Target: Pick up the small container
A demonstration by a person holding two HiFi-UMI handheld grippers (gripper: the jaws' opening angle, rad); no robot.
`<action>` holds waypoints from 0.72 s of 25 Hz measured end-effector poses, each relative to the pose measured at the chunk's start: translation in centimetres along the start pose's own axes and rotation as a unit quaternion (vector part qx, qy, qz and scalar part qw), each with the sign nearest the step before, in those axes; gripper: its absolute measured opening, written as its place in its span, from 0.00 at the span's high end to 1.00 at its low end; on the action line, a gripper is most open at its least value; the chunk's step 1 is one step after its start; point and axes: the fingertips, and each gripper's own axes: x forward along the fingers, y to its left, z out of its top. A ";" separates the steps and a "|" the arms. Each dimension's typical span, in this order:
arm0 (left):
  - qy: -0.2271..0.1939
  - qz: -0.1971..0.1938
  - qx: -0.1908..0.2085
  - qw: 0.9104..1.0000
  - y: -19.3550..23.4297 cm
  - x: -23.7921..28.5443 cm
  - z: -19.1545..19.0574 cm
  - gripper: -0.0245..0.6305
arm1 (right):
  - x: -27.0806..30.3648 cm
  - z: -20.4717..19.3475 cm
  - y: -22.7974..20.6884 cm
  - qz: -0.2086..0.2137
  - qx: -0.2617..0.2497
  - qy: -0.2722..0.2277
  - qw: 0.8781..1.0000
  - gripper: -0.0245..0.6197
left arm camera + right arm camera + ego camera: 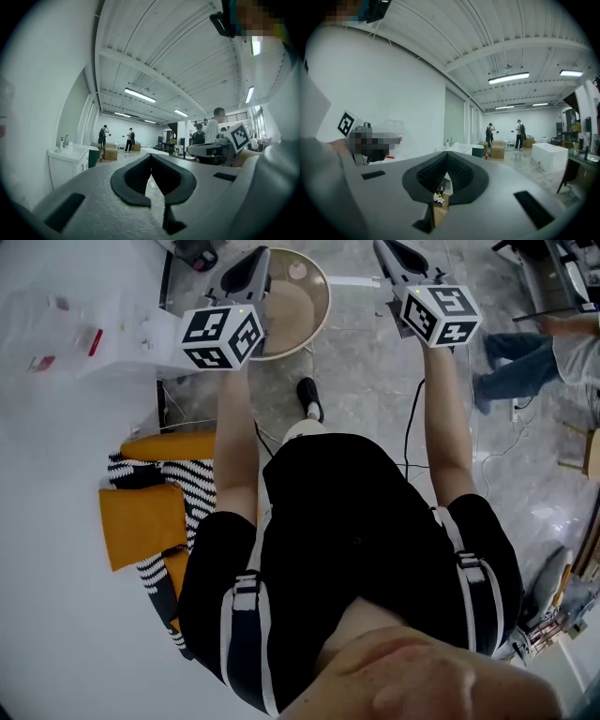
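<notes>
I hold both grippers out ahead of me, level with each other and pointing into the room. The left gripper (pixel 253 263) hangs over a round tan table (pixel 309 296), its jaws closed together with nothing between them (pixel 151 156). The right gripper (pixel 389 251) is over the marble floor, also shut and empty (pixel 446 153). A clear plastic container (pixel 56 324) holding small red bits stands on the white table (pixel 84 427) to my left. It also shows faintly in the right gripper view, as a clear container (pixel 391 126) left of the jaws. Neither gripper touches it.
A striped cloth with orange cushions (pixel 141 521) lies at my left side. Cables (pixel 410 427) run across the floor. A person (pixel 530 357) stands at the right. Farther off are a white sink counter (pixel 70 157), cardboard boxes (pixel 497 151) and other people (pixel 215 124).
</notes>
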 end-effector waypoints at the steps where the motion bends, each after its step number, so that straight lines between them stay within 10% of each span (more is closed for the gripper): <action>1: -0.002 0.001 0.006 1.000 1.0 1.3 0.3 0.93 | 1.5 0.3 -0.9 -0.001 -0.004 0.000 1.000 0.96; 18: 0.021 0.022 0.012 0.999 13.6 18.1 -1.2 0.93 | 21.7 -3.2 -10.3 0.054 0.011 0.024 0.998 0.96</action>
